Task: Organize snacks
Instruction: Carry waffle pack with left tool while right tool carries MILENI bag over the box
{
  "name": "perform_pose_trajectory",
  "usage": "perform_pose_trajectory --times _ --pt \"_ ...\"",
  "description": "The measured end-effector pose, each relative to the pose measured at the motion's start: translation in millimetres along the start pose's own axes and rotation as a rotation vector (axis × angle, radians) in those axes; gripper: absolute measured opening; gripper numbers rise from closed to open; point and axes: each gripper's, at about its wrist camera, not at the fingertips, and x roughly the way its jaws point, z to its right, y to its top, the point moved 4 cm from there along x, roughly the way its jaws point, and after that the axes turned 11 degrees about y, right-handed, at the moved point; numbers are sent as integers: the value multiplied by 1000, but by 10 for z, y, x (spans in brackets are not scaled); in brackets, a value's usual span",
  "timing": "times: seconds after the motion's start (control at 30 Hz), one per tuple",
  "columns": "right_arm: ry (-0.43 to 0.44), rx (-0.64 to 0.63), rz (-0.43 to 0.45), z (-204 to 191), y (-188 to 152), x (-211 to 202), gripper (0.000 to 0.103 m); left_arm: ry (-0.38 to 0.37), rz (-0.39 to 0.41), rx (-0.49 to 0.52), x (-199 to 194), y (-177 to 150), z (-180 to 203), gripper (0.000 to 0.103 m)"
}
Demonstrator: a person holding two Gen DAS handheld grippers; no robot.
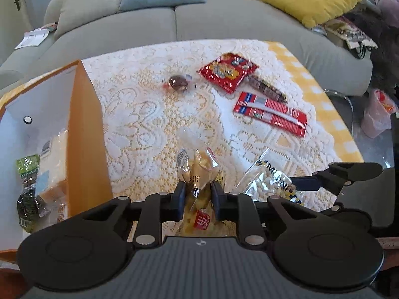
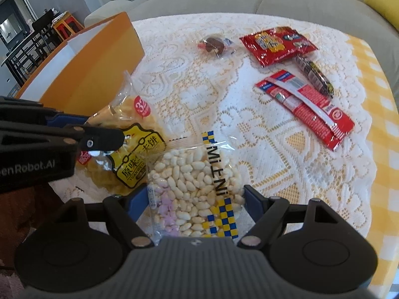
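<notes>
My left gripper (image 1: 198,196) is shut on a yellow biscuit packet (image 1: 197,174), which also shows in the right wrist view (image 2: 129,154), close to the orange box (image 1: 84,134). My right gripper (image 2: 194,201) is open, its jaws on either side of a clear bag of white puffed snacks (image 2: 197,182), also seen in the left wrist view (image 1: 269,184). On the lace cloth lie a red snack packet (image 2: 276,44), a red stick pack (image 2: 306,107), a dark wrapped bar (image 2: 314,74) and a small chocolate sweet (image 2: 214,44).
The orange box (image 2: 99,69) stands open at the left with several snacks inside (image 1: 30,186). A grey sofa (image 1: 174,22) with a yellow cushion (image 1: 311,0) lies behind the table. The table edge (image 2: 381,114) runs along the right.
</notes>
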Motion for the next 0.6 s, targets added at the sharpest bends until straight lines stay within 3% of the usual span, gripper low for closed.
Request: perform_pose_trajectory --times 0.23,0.6 --pt "-6 -31 43 -209 113 -165 78 22 60 -29 -282 98 -217 24" --pt "57 -96 164 -823 554 -444 78 82 141 -188 -680 242 -993 24"
